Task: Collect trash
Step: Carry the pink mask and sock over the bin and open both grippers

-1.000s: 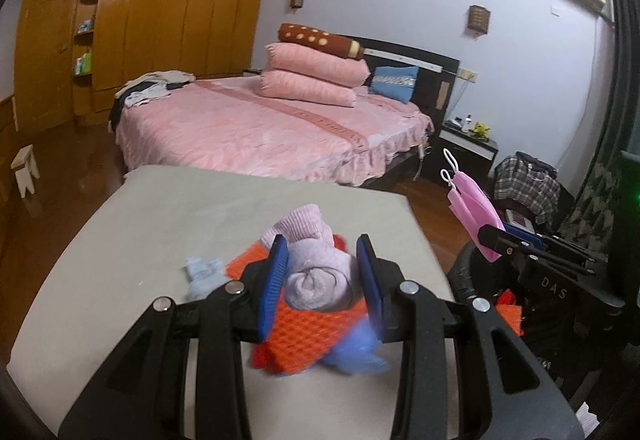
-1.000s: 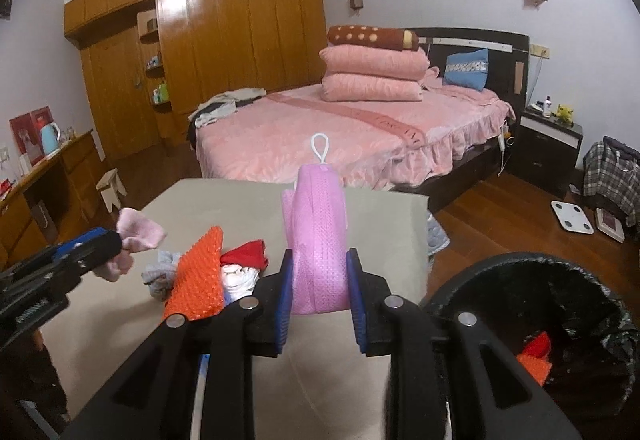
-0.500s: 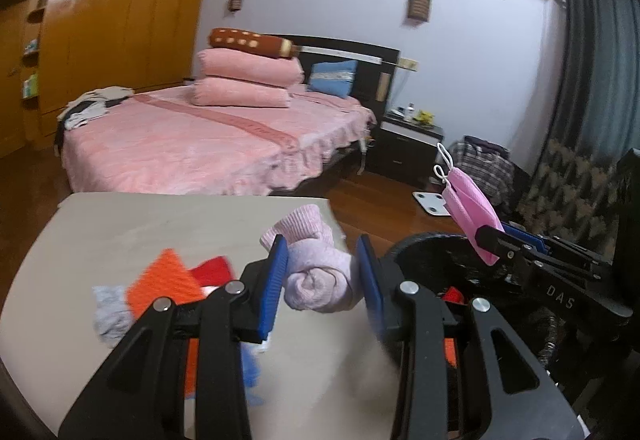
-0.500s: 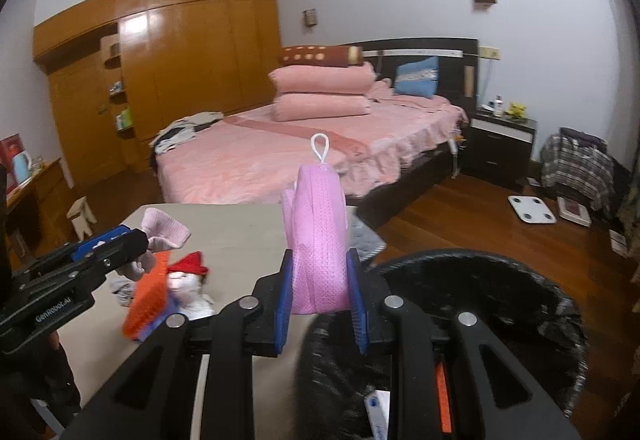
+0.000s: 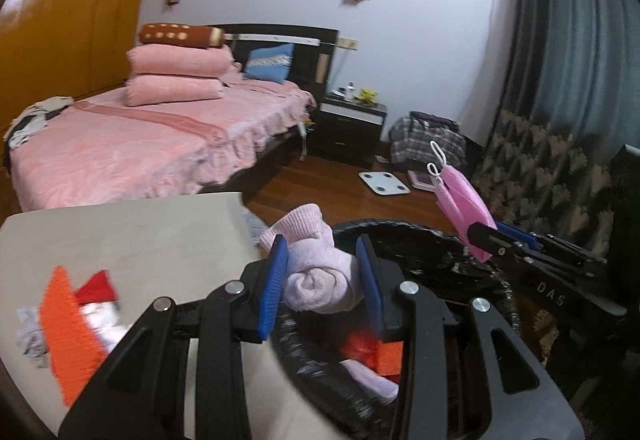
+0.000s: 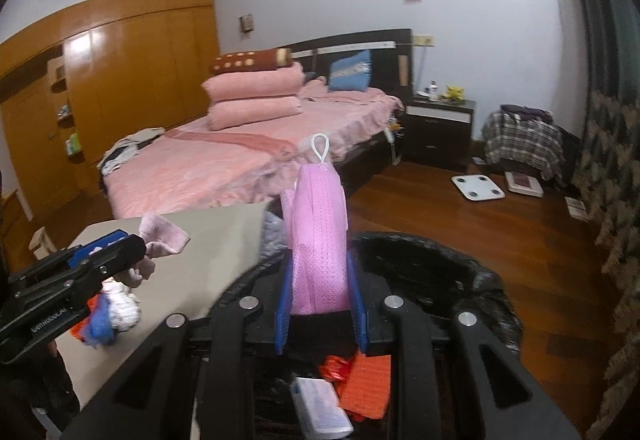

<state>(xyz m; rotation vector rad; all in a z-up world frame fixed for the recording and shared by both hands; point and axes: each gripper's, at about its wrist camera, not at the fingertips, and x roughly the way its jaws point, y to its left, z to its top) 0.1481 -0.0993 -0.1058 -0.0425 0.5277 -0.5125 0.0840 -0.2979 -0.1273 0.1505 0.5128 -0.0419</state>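
Observation:
My left gripper (image 5: 322,280) is shut on a rolled pale pink sock (image 5: 316,272) and holds it over the near rim of a black bag-lined trash bin (image 5: 420,236). My right gripper (image 6: 318,284) is shut on a pink mesh pouch (image 6: 318,236) with a white loop, held above the bin (image 6: 432,260). The bin holds orange and red scraps (image 6: 366,380) and a white packet (image 6: 320,408). The pouch also shows in the left wrist view (image 5: 464,208), and the sock in the right wrist view (image 6: 162,238).
A beige table (image 5: 132,228) at the left carries an orange mesh piece (image 5: 66,328), red, white and grey scraps. Beyond are a pink bed (image 5: 132,144), a nightstand (image 5: 352,120), a white scale (image 5: 384,182) on the wood floor, and a patterned chair (image 5: 540,176) at the right.
Both grippers have swung right from over the table to above the trash bin, each still holding its item. The pile on the table has slid to the left of view.

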